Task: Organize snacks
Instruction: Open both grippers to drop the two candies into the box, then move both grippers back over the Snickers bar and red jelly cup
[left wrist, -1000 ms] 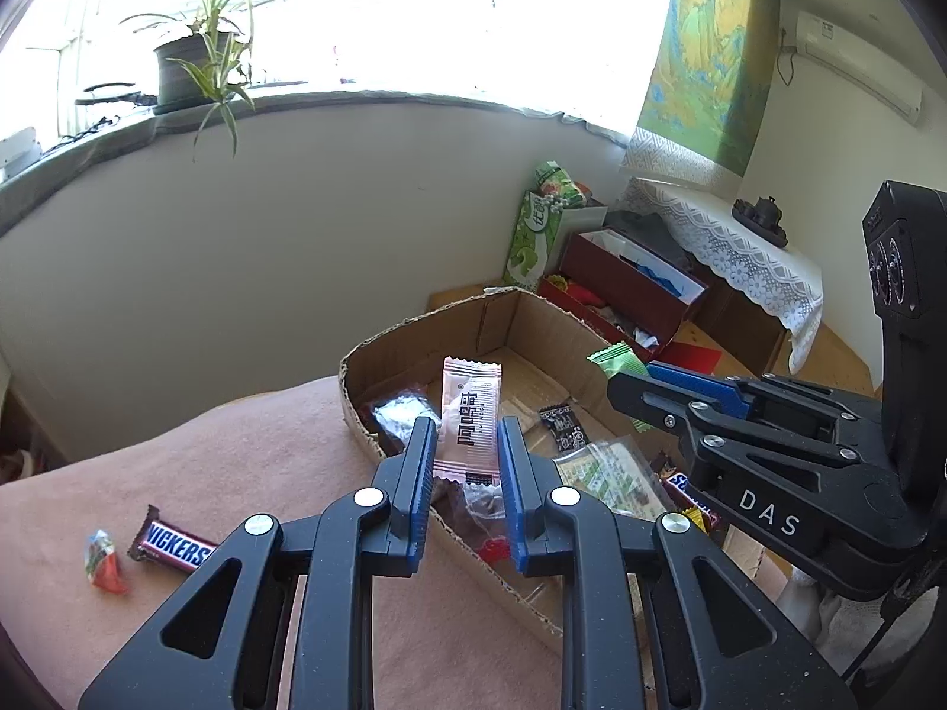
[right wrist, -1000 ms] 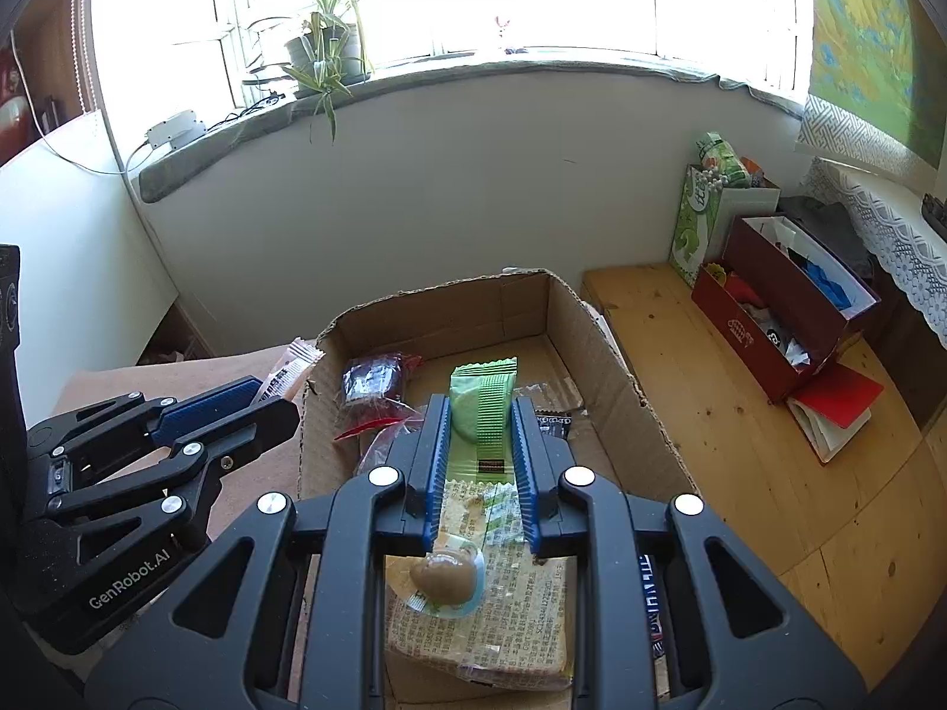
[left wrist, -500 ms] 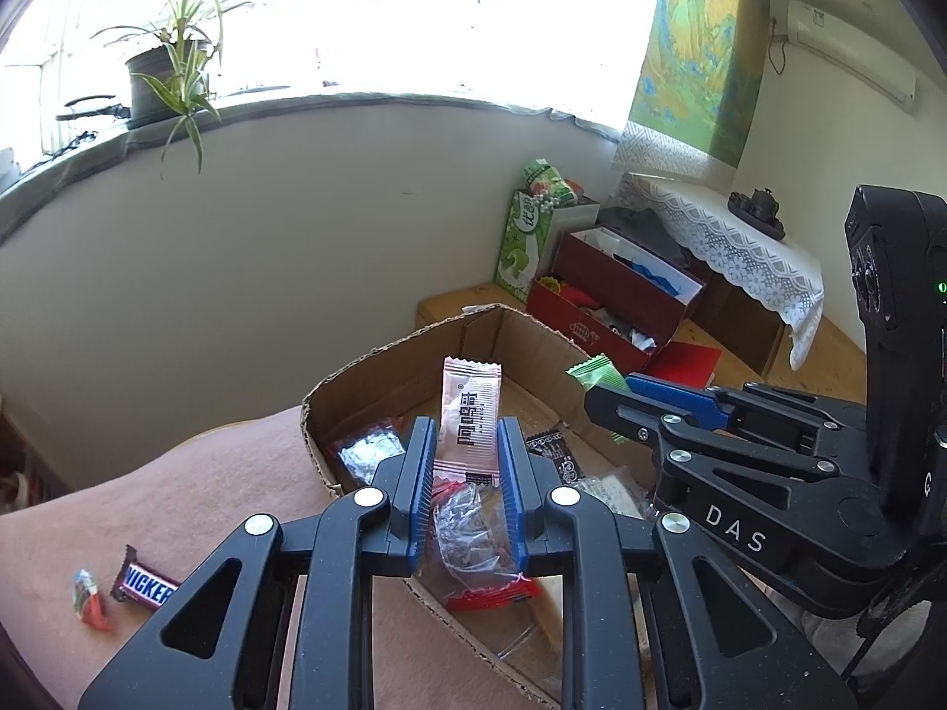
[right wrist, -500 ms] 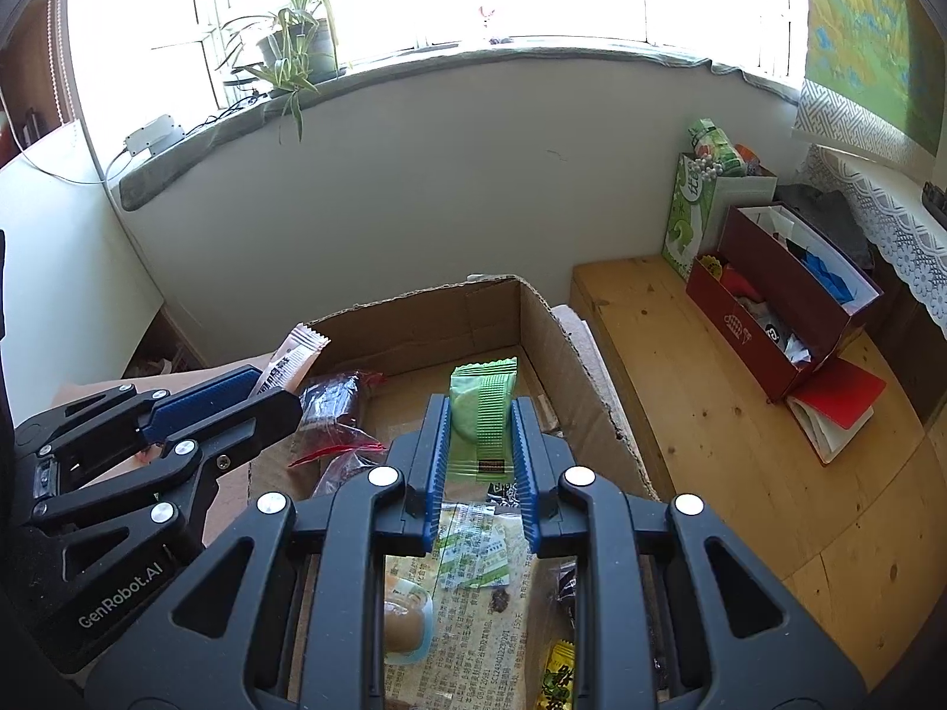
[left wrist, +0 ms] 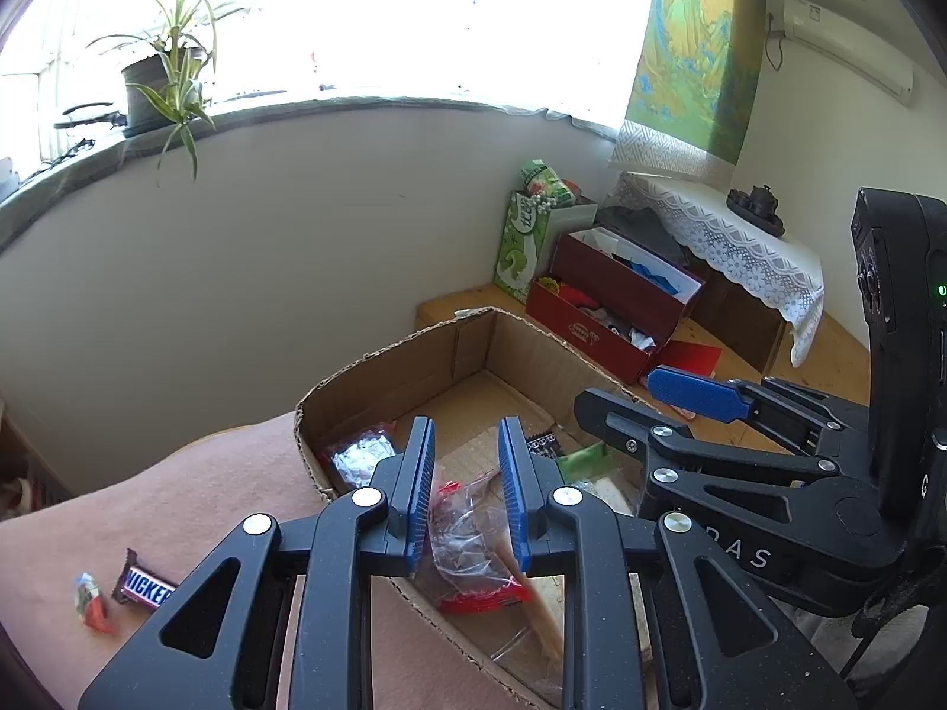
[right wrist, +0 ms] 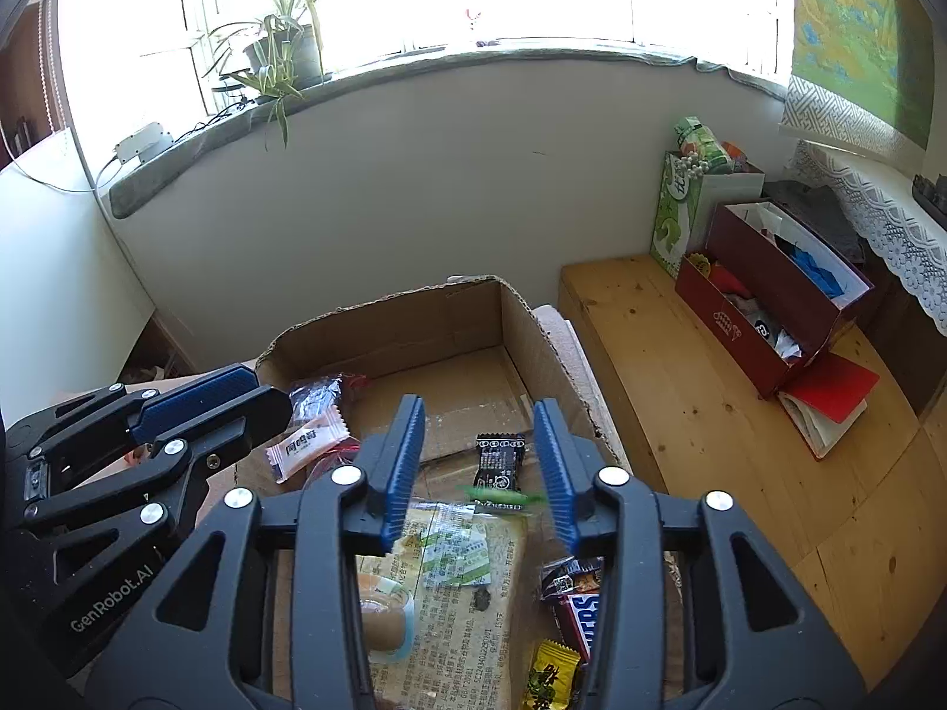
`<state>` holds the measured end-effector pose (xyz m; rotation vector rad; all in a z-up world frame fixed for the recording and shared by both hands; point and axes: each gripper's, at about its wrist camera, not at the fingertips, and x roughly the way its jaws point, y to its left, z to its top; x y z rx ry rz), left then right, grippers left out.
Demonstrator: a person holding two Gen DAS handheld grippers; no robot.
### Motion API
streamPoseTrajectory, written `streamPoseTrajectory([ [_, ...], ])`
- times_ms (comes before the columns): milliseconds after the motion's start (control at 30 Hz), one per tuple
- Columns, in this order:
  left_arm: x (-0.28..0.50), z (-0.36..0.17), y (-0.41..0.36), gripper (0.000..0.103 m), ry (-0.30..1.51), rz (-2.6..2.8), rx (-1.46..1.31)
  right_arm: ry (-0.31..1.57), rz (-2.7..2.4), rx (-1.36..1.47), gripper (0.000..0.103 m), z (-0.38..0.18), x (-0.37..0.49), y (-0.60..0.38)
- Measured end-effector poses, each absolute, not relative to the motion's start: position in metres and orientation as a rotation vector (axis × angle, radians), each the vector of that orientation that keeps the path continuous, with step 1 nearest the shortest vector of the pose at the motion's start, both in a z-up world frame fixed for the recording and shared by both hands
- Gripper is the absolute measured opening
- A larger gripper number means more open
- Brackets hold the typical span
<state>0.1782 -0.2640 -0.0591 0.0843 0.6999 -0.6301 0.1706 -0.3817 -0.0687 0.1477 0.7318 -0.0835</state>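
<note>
The cardboard box (left wrist: 379,378) is seen at the centre of both views, open at the top, with both grippers held over it.

In the left wrist view the left gripper (left wrist: 464,432) is shown in the lower middle of the frame. Its 2 blue pads are parted by a narrow gap and nothing is gripped between them; only a clear bag with red trim (left wrist: 473,538), lying in the box below, is seen through the gap. A pink packet (right wrist: 305,444) is seen lying inside the box, just right of that gripper's tip in the right wrist view.

The right gripper (right wrist: 479,414) is shown about half open, its jaws having just been opening. A green packet (right wrist: 497,497) is caught as a blurred strip between the 2 fingers, pressed by neither pad. Under it, a black packet (right wrist: 500,461) and a large printed packet (right wrist: 456,591) are seen on the box floor.

Outside the box, at the lower left of the left wrist view, a Snickers bar (left wrist: 139,586) and 1 small red sweet (left wrist: 92,594) are left on the brown cloth (left wrist: 207,503).
</note>
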Motion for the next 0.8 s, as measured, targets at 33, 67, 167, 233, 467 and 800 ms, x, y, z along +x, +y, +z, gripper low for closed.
streamPoseTrajectory([
  [33, 0.178, -0.059, -0.264, 0.024, 0.699, -0.63, 0.086, 0.729, -0.086, 0.147, 0.056, -0.068, 0.17, -0.382],
  [67, 0.177, -0.058, -0.263, 0.024, 0.698, -0.63, 0.088, 0.73, -0.088, 0.146, 0.056, -0.068, 0.169, -0.382],
  [167, 0.175, -0.057, -0.261, 0.027, 0.691, -0.629, 0.09, 0.729, -0.107, 0.137, 0.065, -0.066, 0.168, -0.382],
  [233, 0.174, -0.055, -0.258, 0.029, 0.687, -0.625, 0.086, 0.717, -0.119, 0.133, 0.074, -0.063, 0.166, -0.382],
  [467, 0.168, -0.047, -0.246, 0.037, 0.674, -0.614, 0.063, 0.707, -0.125, 0.115, 0.08, -0.055, 0.157, -0.377],
  [800, 0.154, -0.036, -0.218, 0.056, 0.648, -0.586, 0.039, 0.703, -0.096, 0.1, 0.08, -0.049, 0.142, -0.352],
])
